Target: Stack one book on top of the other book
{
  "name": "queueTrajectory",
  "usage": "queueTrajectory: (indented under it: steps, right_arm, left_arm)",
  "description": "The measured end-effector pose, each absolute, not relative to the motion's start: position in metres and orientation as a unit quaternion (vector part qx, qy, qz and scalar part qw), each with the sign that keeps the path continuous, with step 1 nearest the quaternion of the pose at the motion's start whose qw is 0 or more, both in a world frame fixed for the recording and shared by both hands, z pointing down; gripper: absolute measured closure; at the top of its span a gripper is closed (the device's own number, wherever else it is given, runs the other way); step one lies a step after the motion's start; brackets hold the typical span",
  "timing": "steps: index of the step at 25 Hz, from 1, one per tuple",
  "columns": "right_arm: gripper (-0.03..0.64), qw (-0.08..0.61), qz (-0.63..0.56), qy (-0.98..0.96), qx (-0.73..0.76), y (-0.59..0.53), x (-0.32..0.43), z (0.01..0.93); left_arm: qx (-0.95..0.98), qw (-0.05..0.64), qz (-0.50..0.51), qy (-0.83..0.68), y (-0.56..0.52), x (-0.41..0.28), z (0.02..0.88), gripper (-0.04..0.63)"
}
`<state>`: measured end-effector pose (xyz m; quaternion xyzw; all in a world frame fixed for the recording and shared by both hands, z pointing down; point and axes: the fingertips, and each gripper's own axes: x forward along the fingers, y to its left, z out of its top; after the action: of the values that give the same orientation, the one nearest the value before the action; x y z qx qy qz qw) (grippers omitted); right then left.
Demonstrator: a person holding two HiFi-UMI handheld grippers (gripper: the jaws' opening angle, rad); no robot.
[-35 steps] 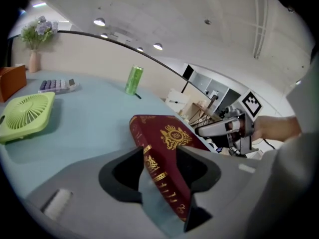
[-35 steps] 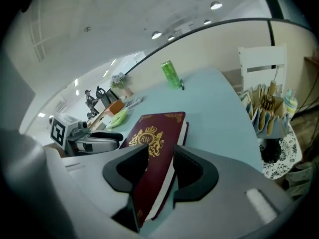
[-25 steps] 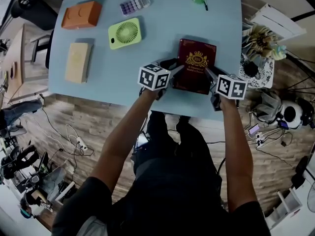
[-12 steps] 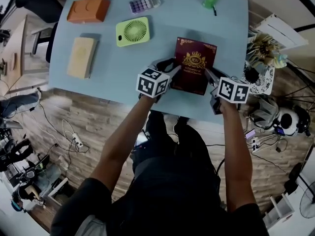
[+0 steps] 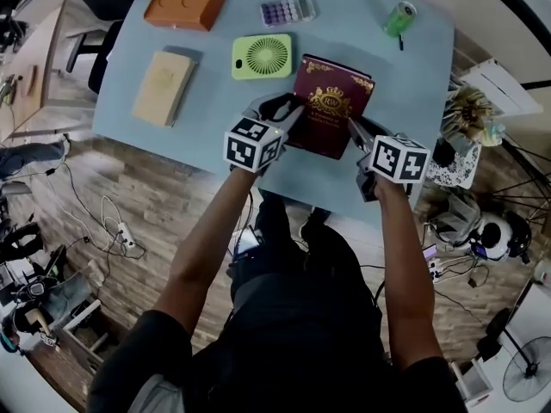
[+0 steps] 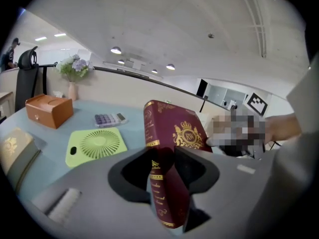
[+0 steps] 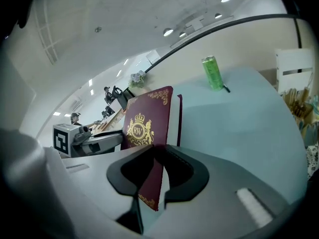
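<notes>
A dark red book [image 5: 330, 105] with a gold crest is held off the blue table [image 5: 215, 101] between both grippers. My left gripper [image 5: 288, 123] is shut on its spine side [image 6: 162, 183]. My right gripper [image 5: 355, 132] is shut on the book's open-edge side [image 7: 152, 178]. A tan book [image 5: 163, 87] lies flat at the table's left, also in the left gripper view [image 6: 15, 151], far from both grippers.
An orange box [image 5: 183, 6], a green flat fan [image 5: 262, 57], a calculator [image 5: 287, 10] and a green can [image 5: 399, 19] lie on the far half of the table. A side stand with clutter [image 5: 469, 119] is right of the table.
Both grippers have carried the red book up and away from the near edge, toward the table's middle. The head view has shifted, so the table's things sit further right in frame.
</notes>
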<state>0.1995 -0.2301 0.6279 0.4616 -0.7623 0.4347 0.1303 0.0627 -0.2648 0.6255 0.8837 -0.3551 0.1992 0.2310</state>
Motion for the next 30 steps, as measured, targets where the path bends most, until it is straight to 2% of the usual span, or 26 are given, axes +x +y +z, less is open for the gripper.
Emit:
queueTrajectory:
  steps: [13, 30]
  right_arm:
    - [0.551, 0.141, 0.408, -0.806, 0.404, -0.266, 0.083, 0.593]
    - [0.554, 0.173, 0.397, -0.833, 0.343, -0.298, -0.089, 0.591]
  left_arm:
    - [0.859, 0.205, 0.175, -0.435, -0.28, -0.057, 0.585, 0.402]
    - [0.821, 0.205, 0.176, -0.503, -0.295, -0.231, 0.581, 0.402]
